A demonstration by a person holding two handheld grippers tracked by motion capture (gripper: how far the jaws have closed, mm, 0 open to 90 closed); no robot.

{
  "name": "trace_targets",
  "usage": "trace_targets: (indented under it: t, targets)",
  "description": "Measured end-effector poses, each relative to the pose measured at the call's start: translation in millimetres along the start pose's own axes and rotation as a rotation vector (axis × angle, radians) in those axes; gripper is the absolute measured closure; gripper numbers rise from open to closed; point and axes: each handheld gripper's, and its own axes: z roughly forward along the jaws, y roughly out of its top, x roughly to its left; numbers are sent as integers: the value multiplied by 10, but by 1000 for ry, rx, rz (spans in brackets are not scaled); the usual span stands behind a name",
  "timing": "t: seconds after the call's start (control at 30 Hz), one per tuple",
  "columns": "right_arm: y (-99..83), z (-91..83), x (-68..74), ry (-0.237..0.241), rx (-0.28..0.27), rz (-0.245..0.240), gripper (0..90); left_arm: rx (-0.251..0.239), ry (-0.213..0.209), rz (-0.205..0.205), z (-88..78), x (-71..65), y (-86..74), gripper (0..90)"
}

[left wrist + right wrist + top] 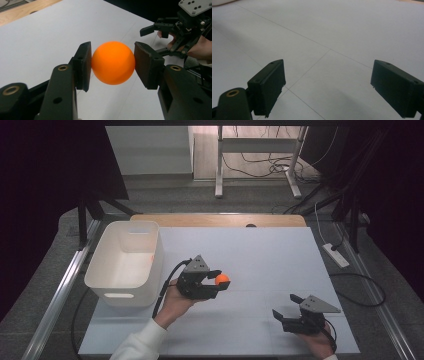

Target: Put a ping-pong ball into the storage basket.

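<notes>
My left tool (218, 281) is clamped on a small, smooth orange ball (222, 279), held just above the pale grey-white surface (280, 255) near its middle. In the left gripper view the ball (113, 62) sits squarely between the two black pads (83, 65), each one pressed against a side of it, and the lower half of the ball hangs free below them with the surface behind. My left hand (175, 302) comes up from the bottom edge in a white sleeve (140, 342), and the black cable (165, 287) loops off the back of the tool toward the left.

My right tool (286, 312) rests low at the near right part of the surface, well apart from the ball, jaws spread wide with nothing between them. In the right gripper view they stand far apart over bare surface crossed by thin seam lines. From the left gripper view I can see that same right tool (156, 28) farther off at the upper right, its grey plate (195, 6) on top.

A white, rounded rectangular plastic bin (102, 270) with slotted handles stands on the left side of the surface, just beside my left hand. Inside it, a faint orange glow shows on its right wall. A strip of light wood (215, 220) runs along the far edge of the surface.
</notes>
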Motion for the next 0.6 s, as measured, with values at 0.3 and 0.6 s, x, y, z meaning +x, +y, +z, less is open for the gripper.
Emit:
trace_targets:
  t: [0.3,0.6]
  targets:
    - [0,5,-2,-2,4,-3,121,-23,14,-8,-93,38,22,503]
    - [1,2,0,-1,5,-3,121,-52,24,-11,-168,52,27,503]
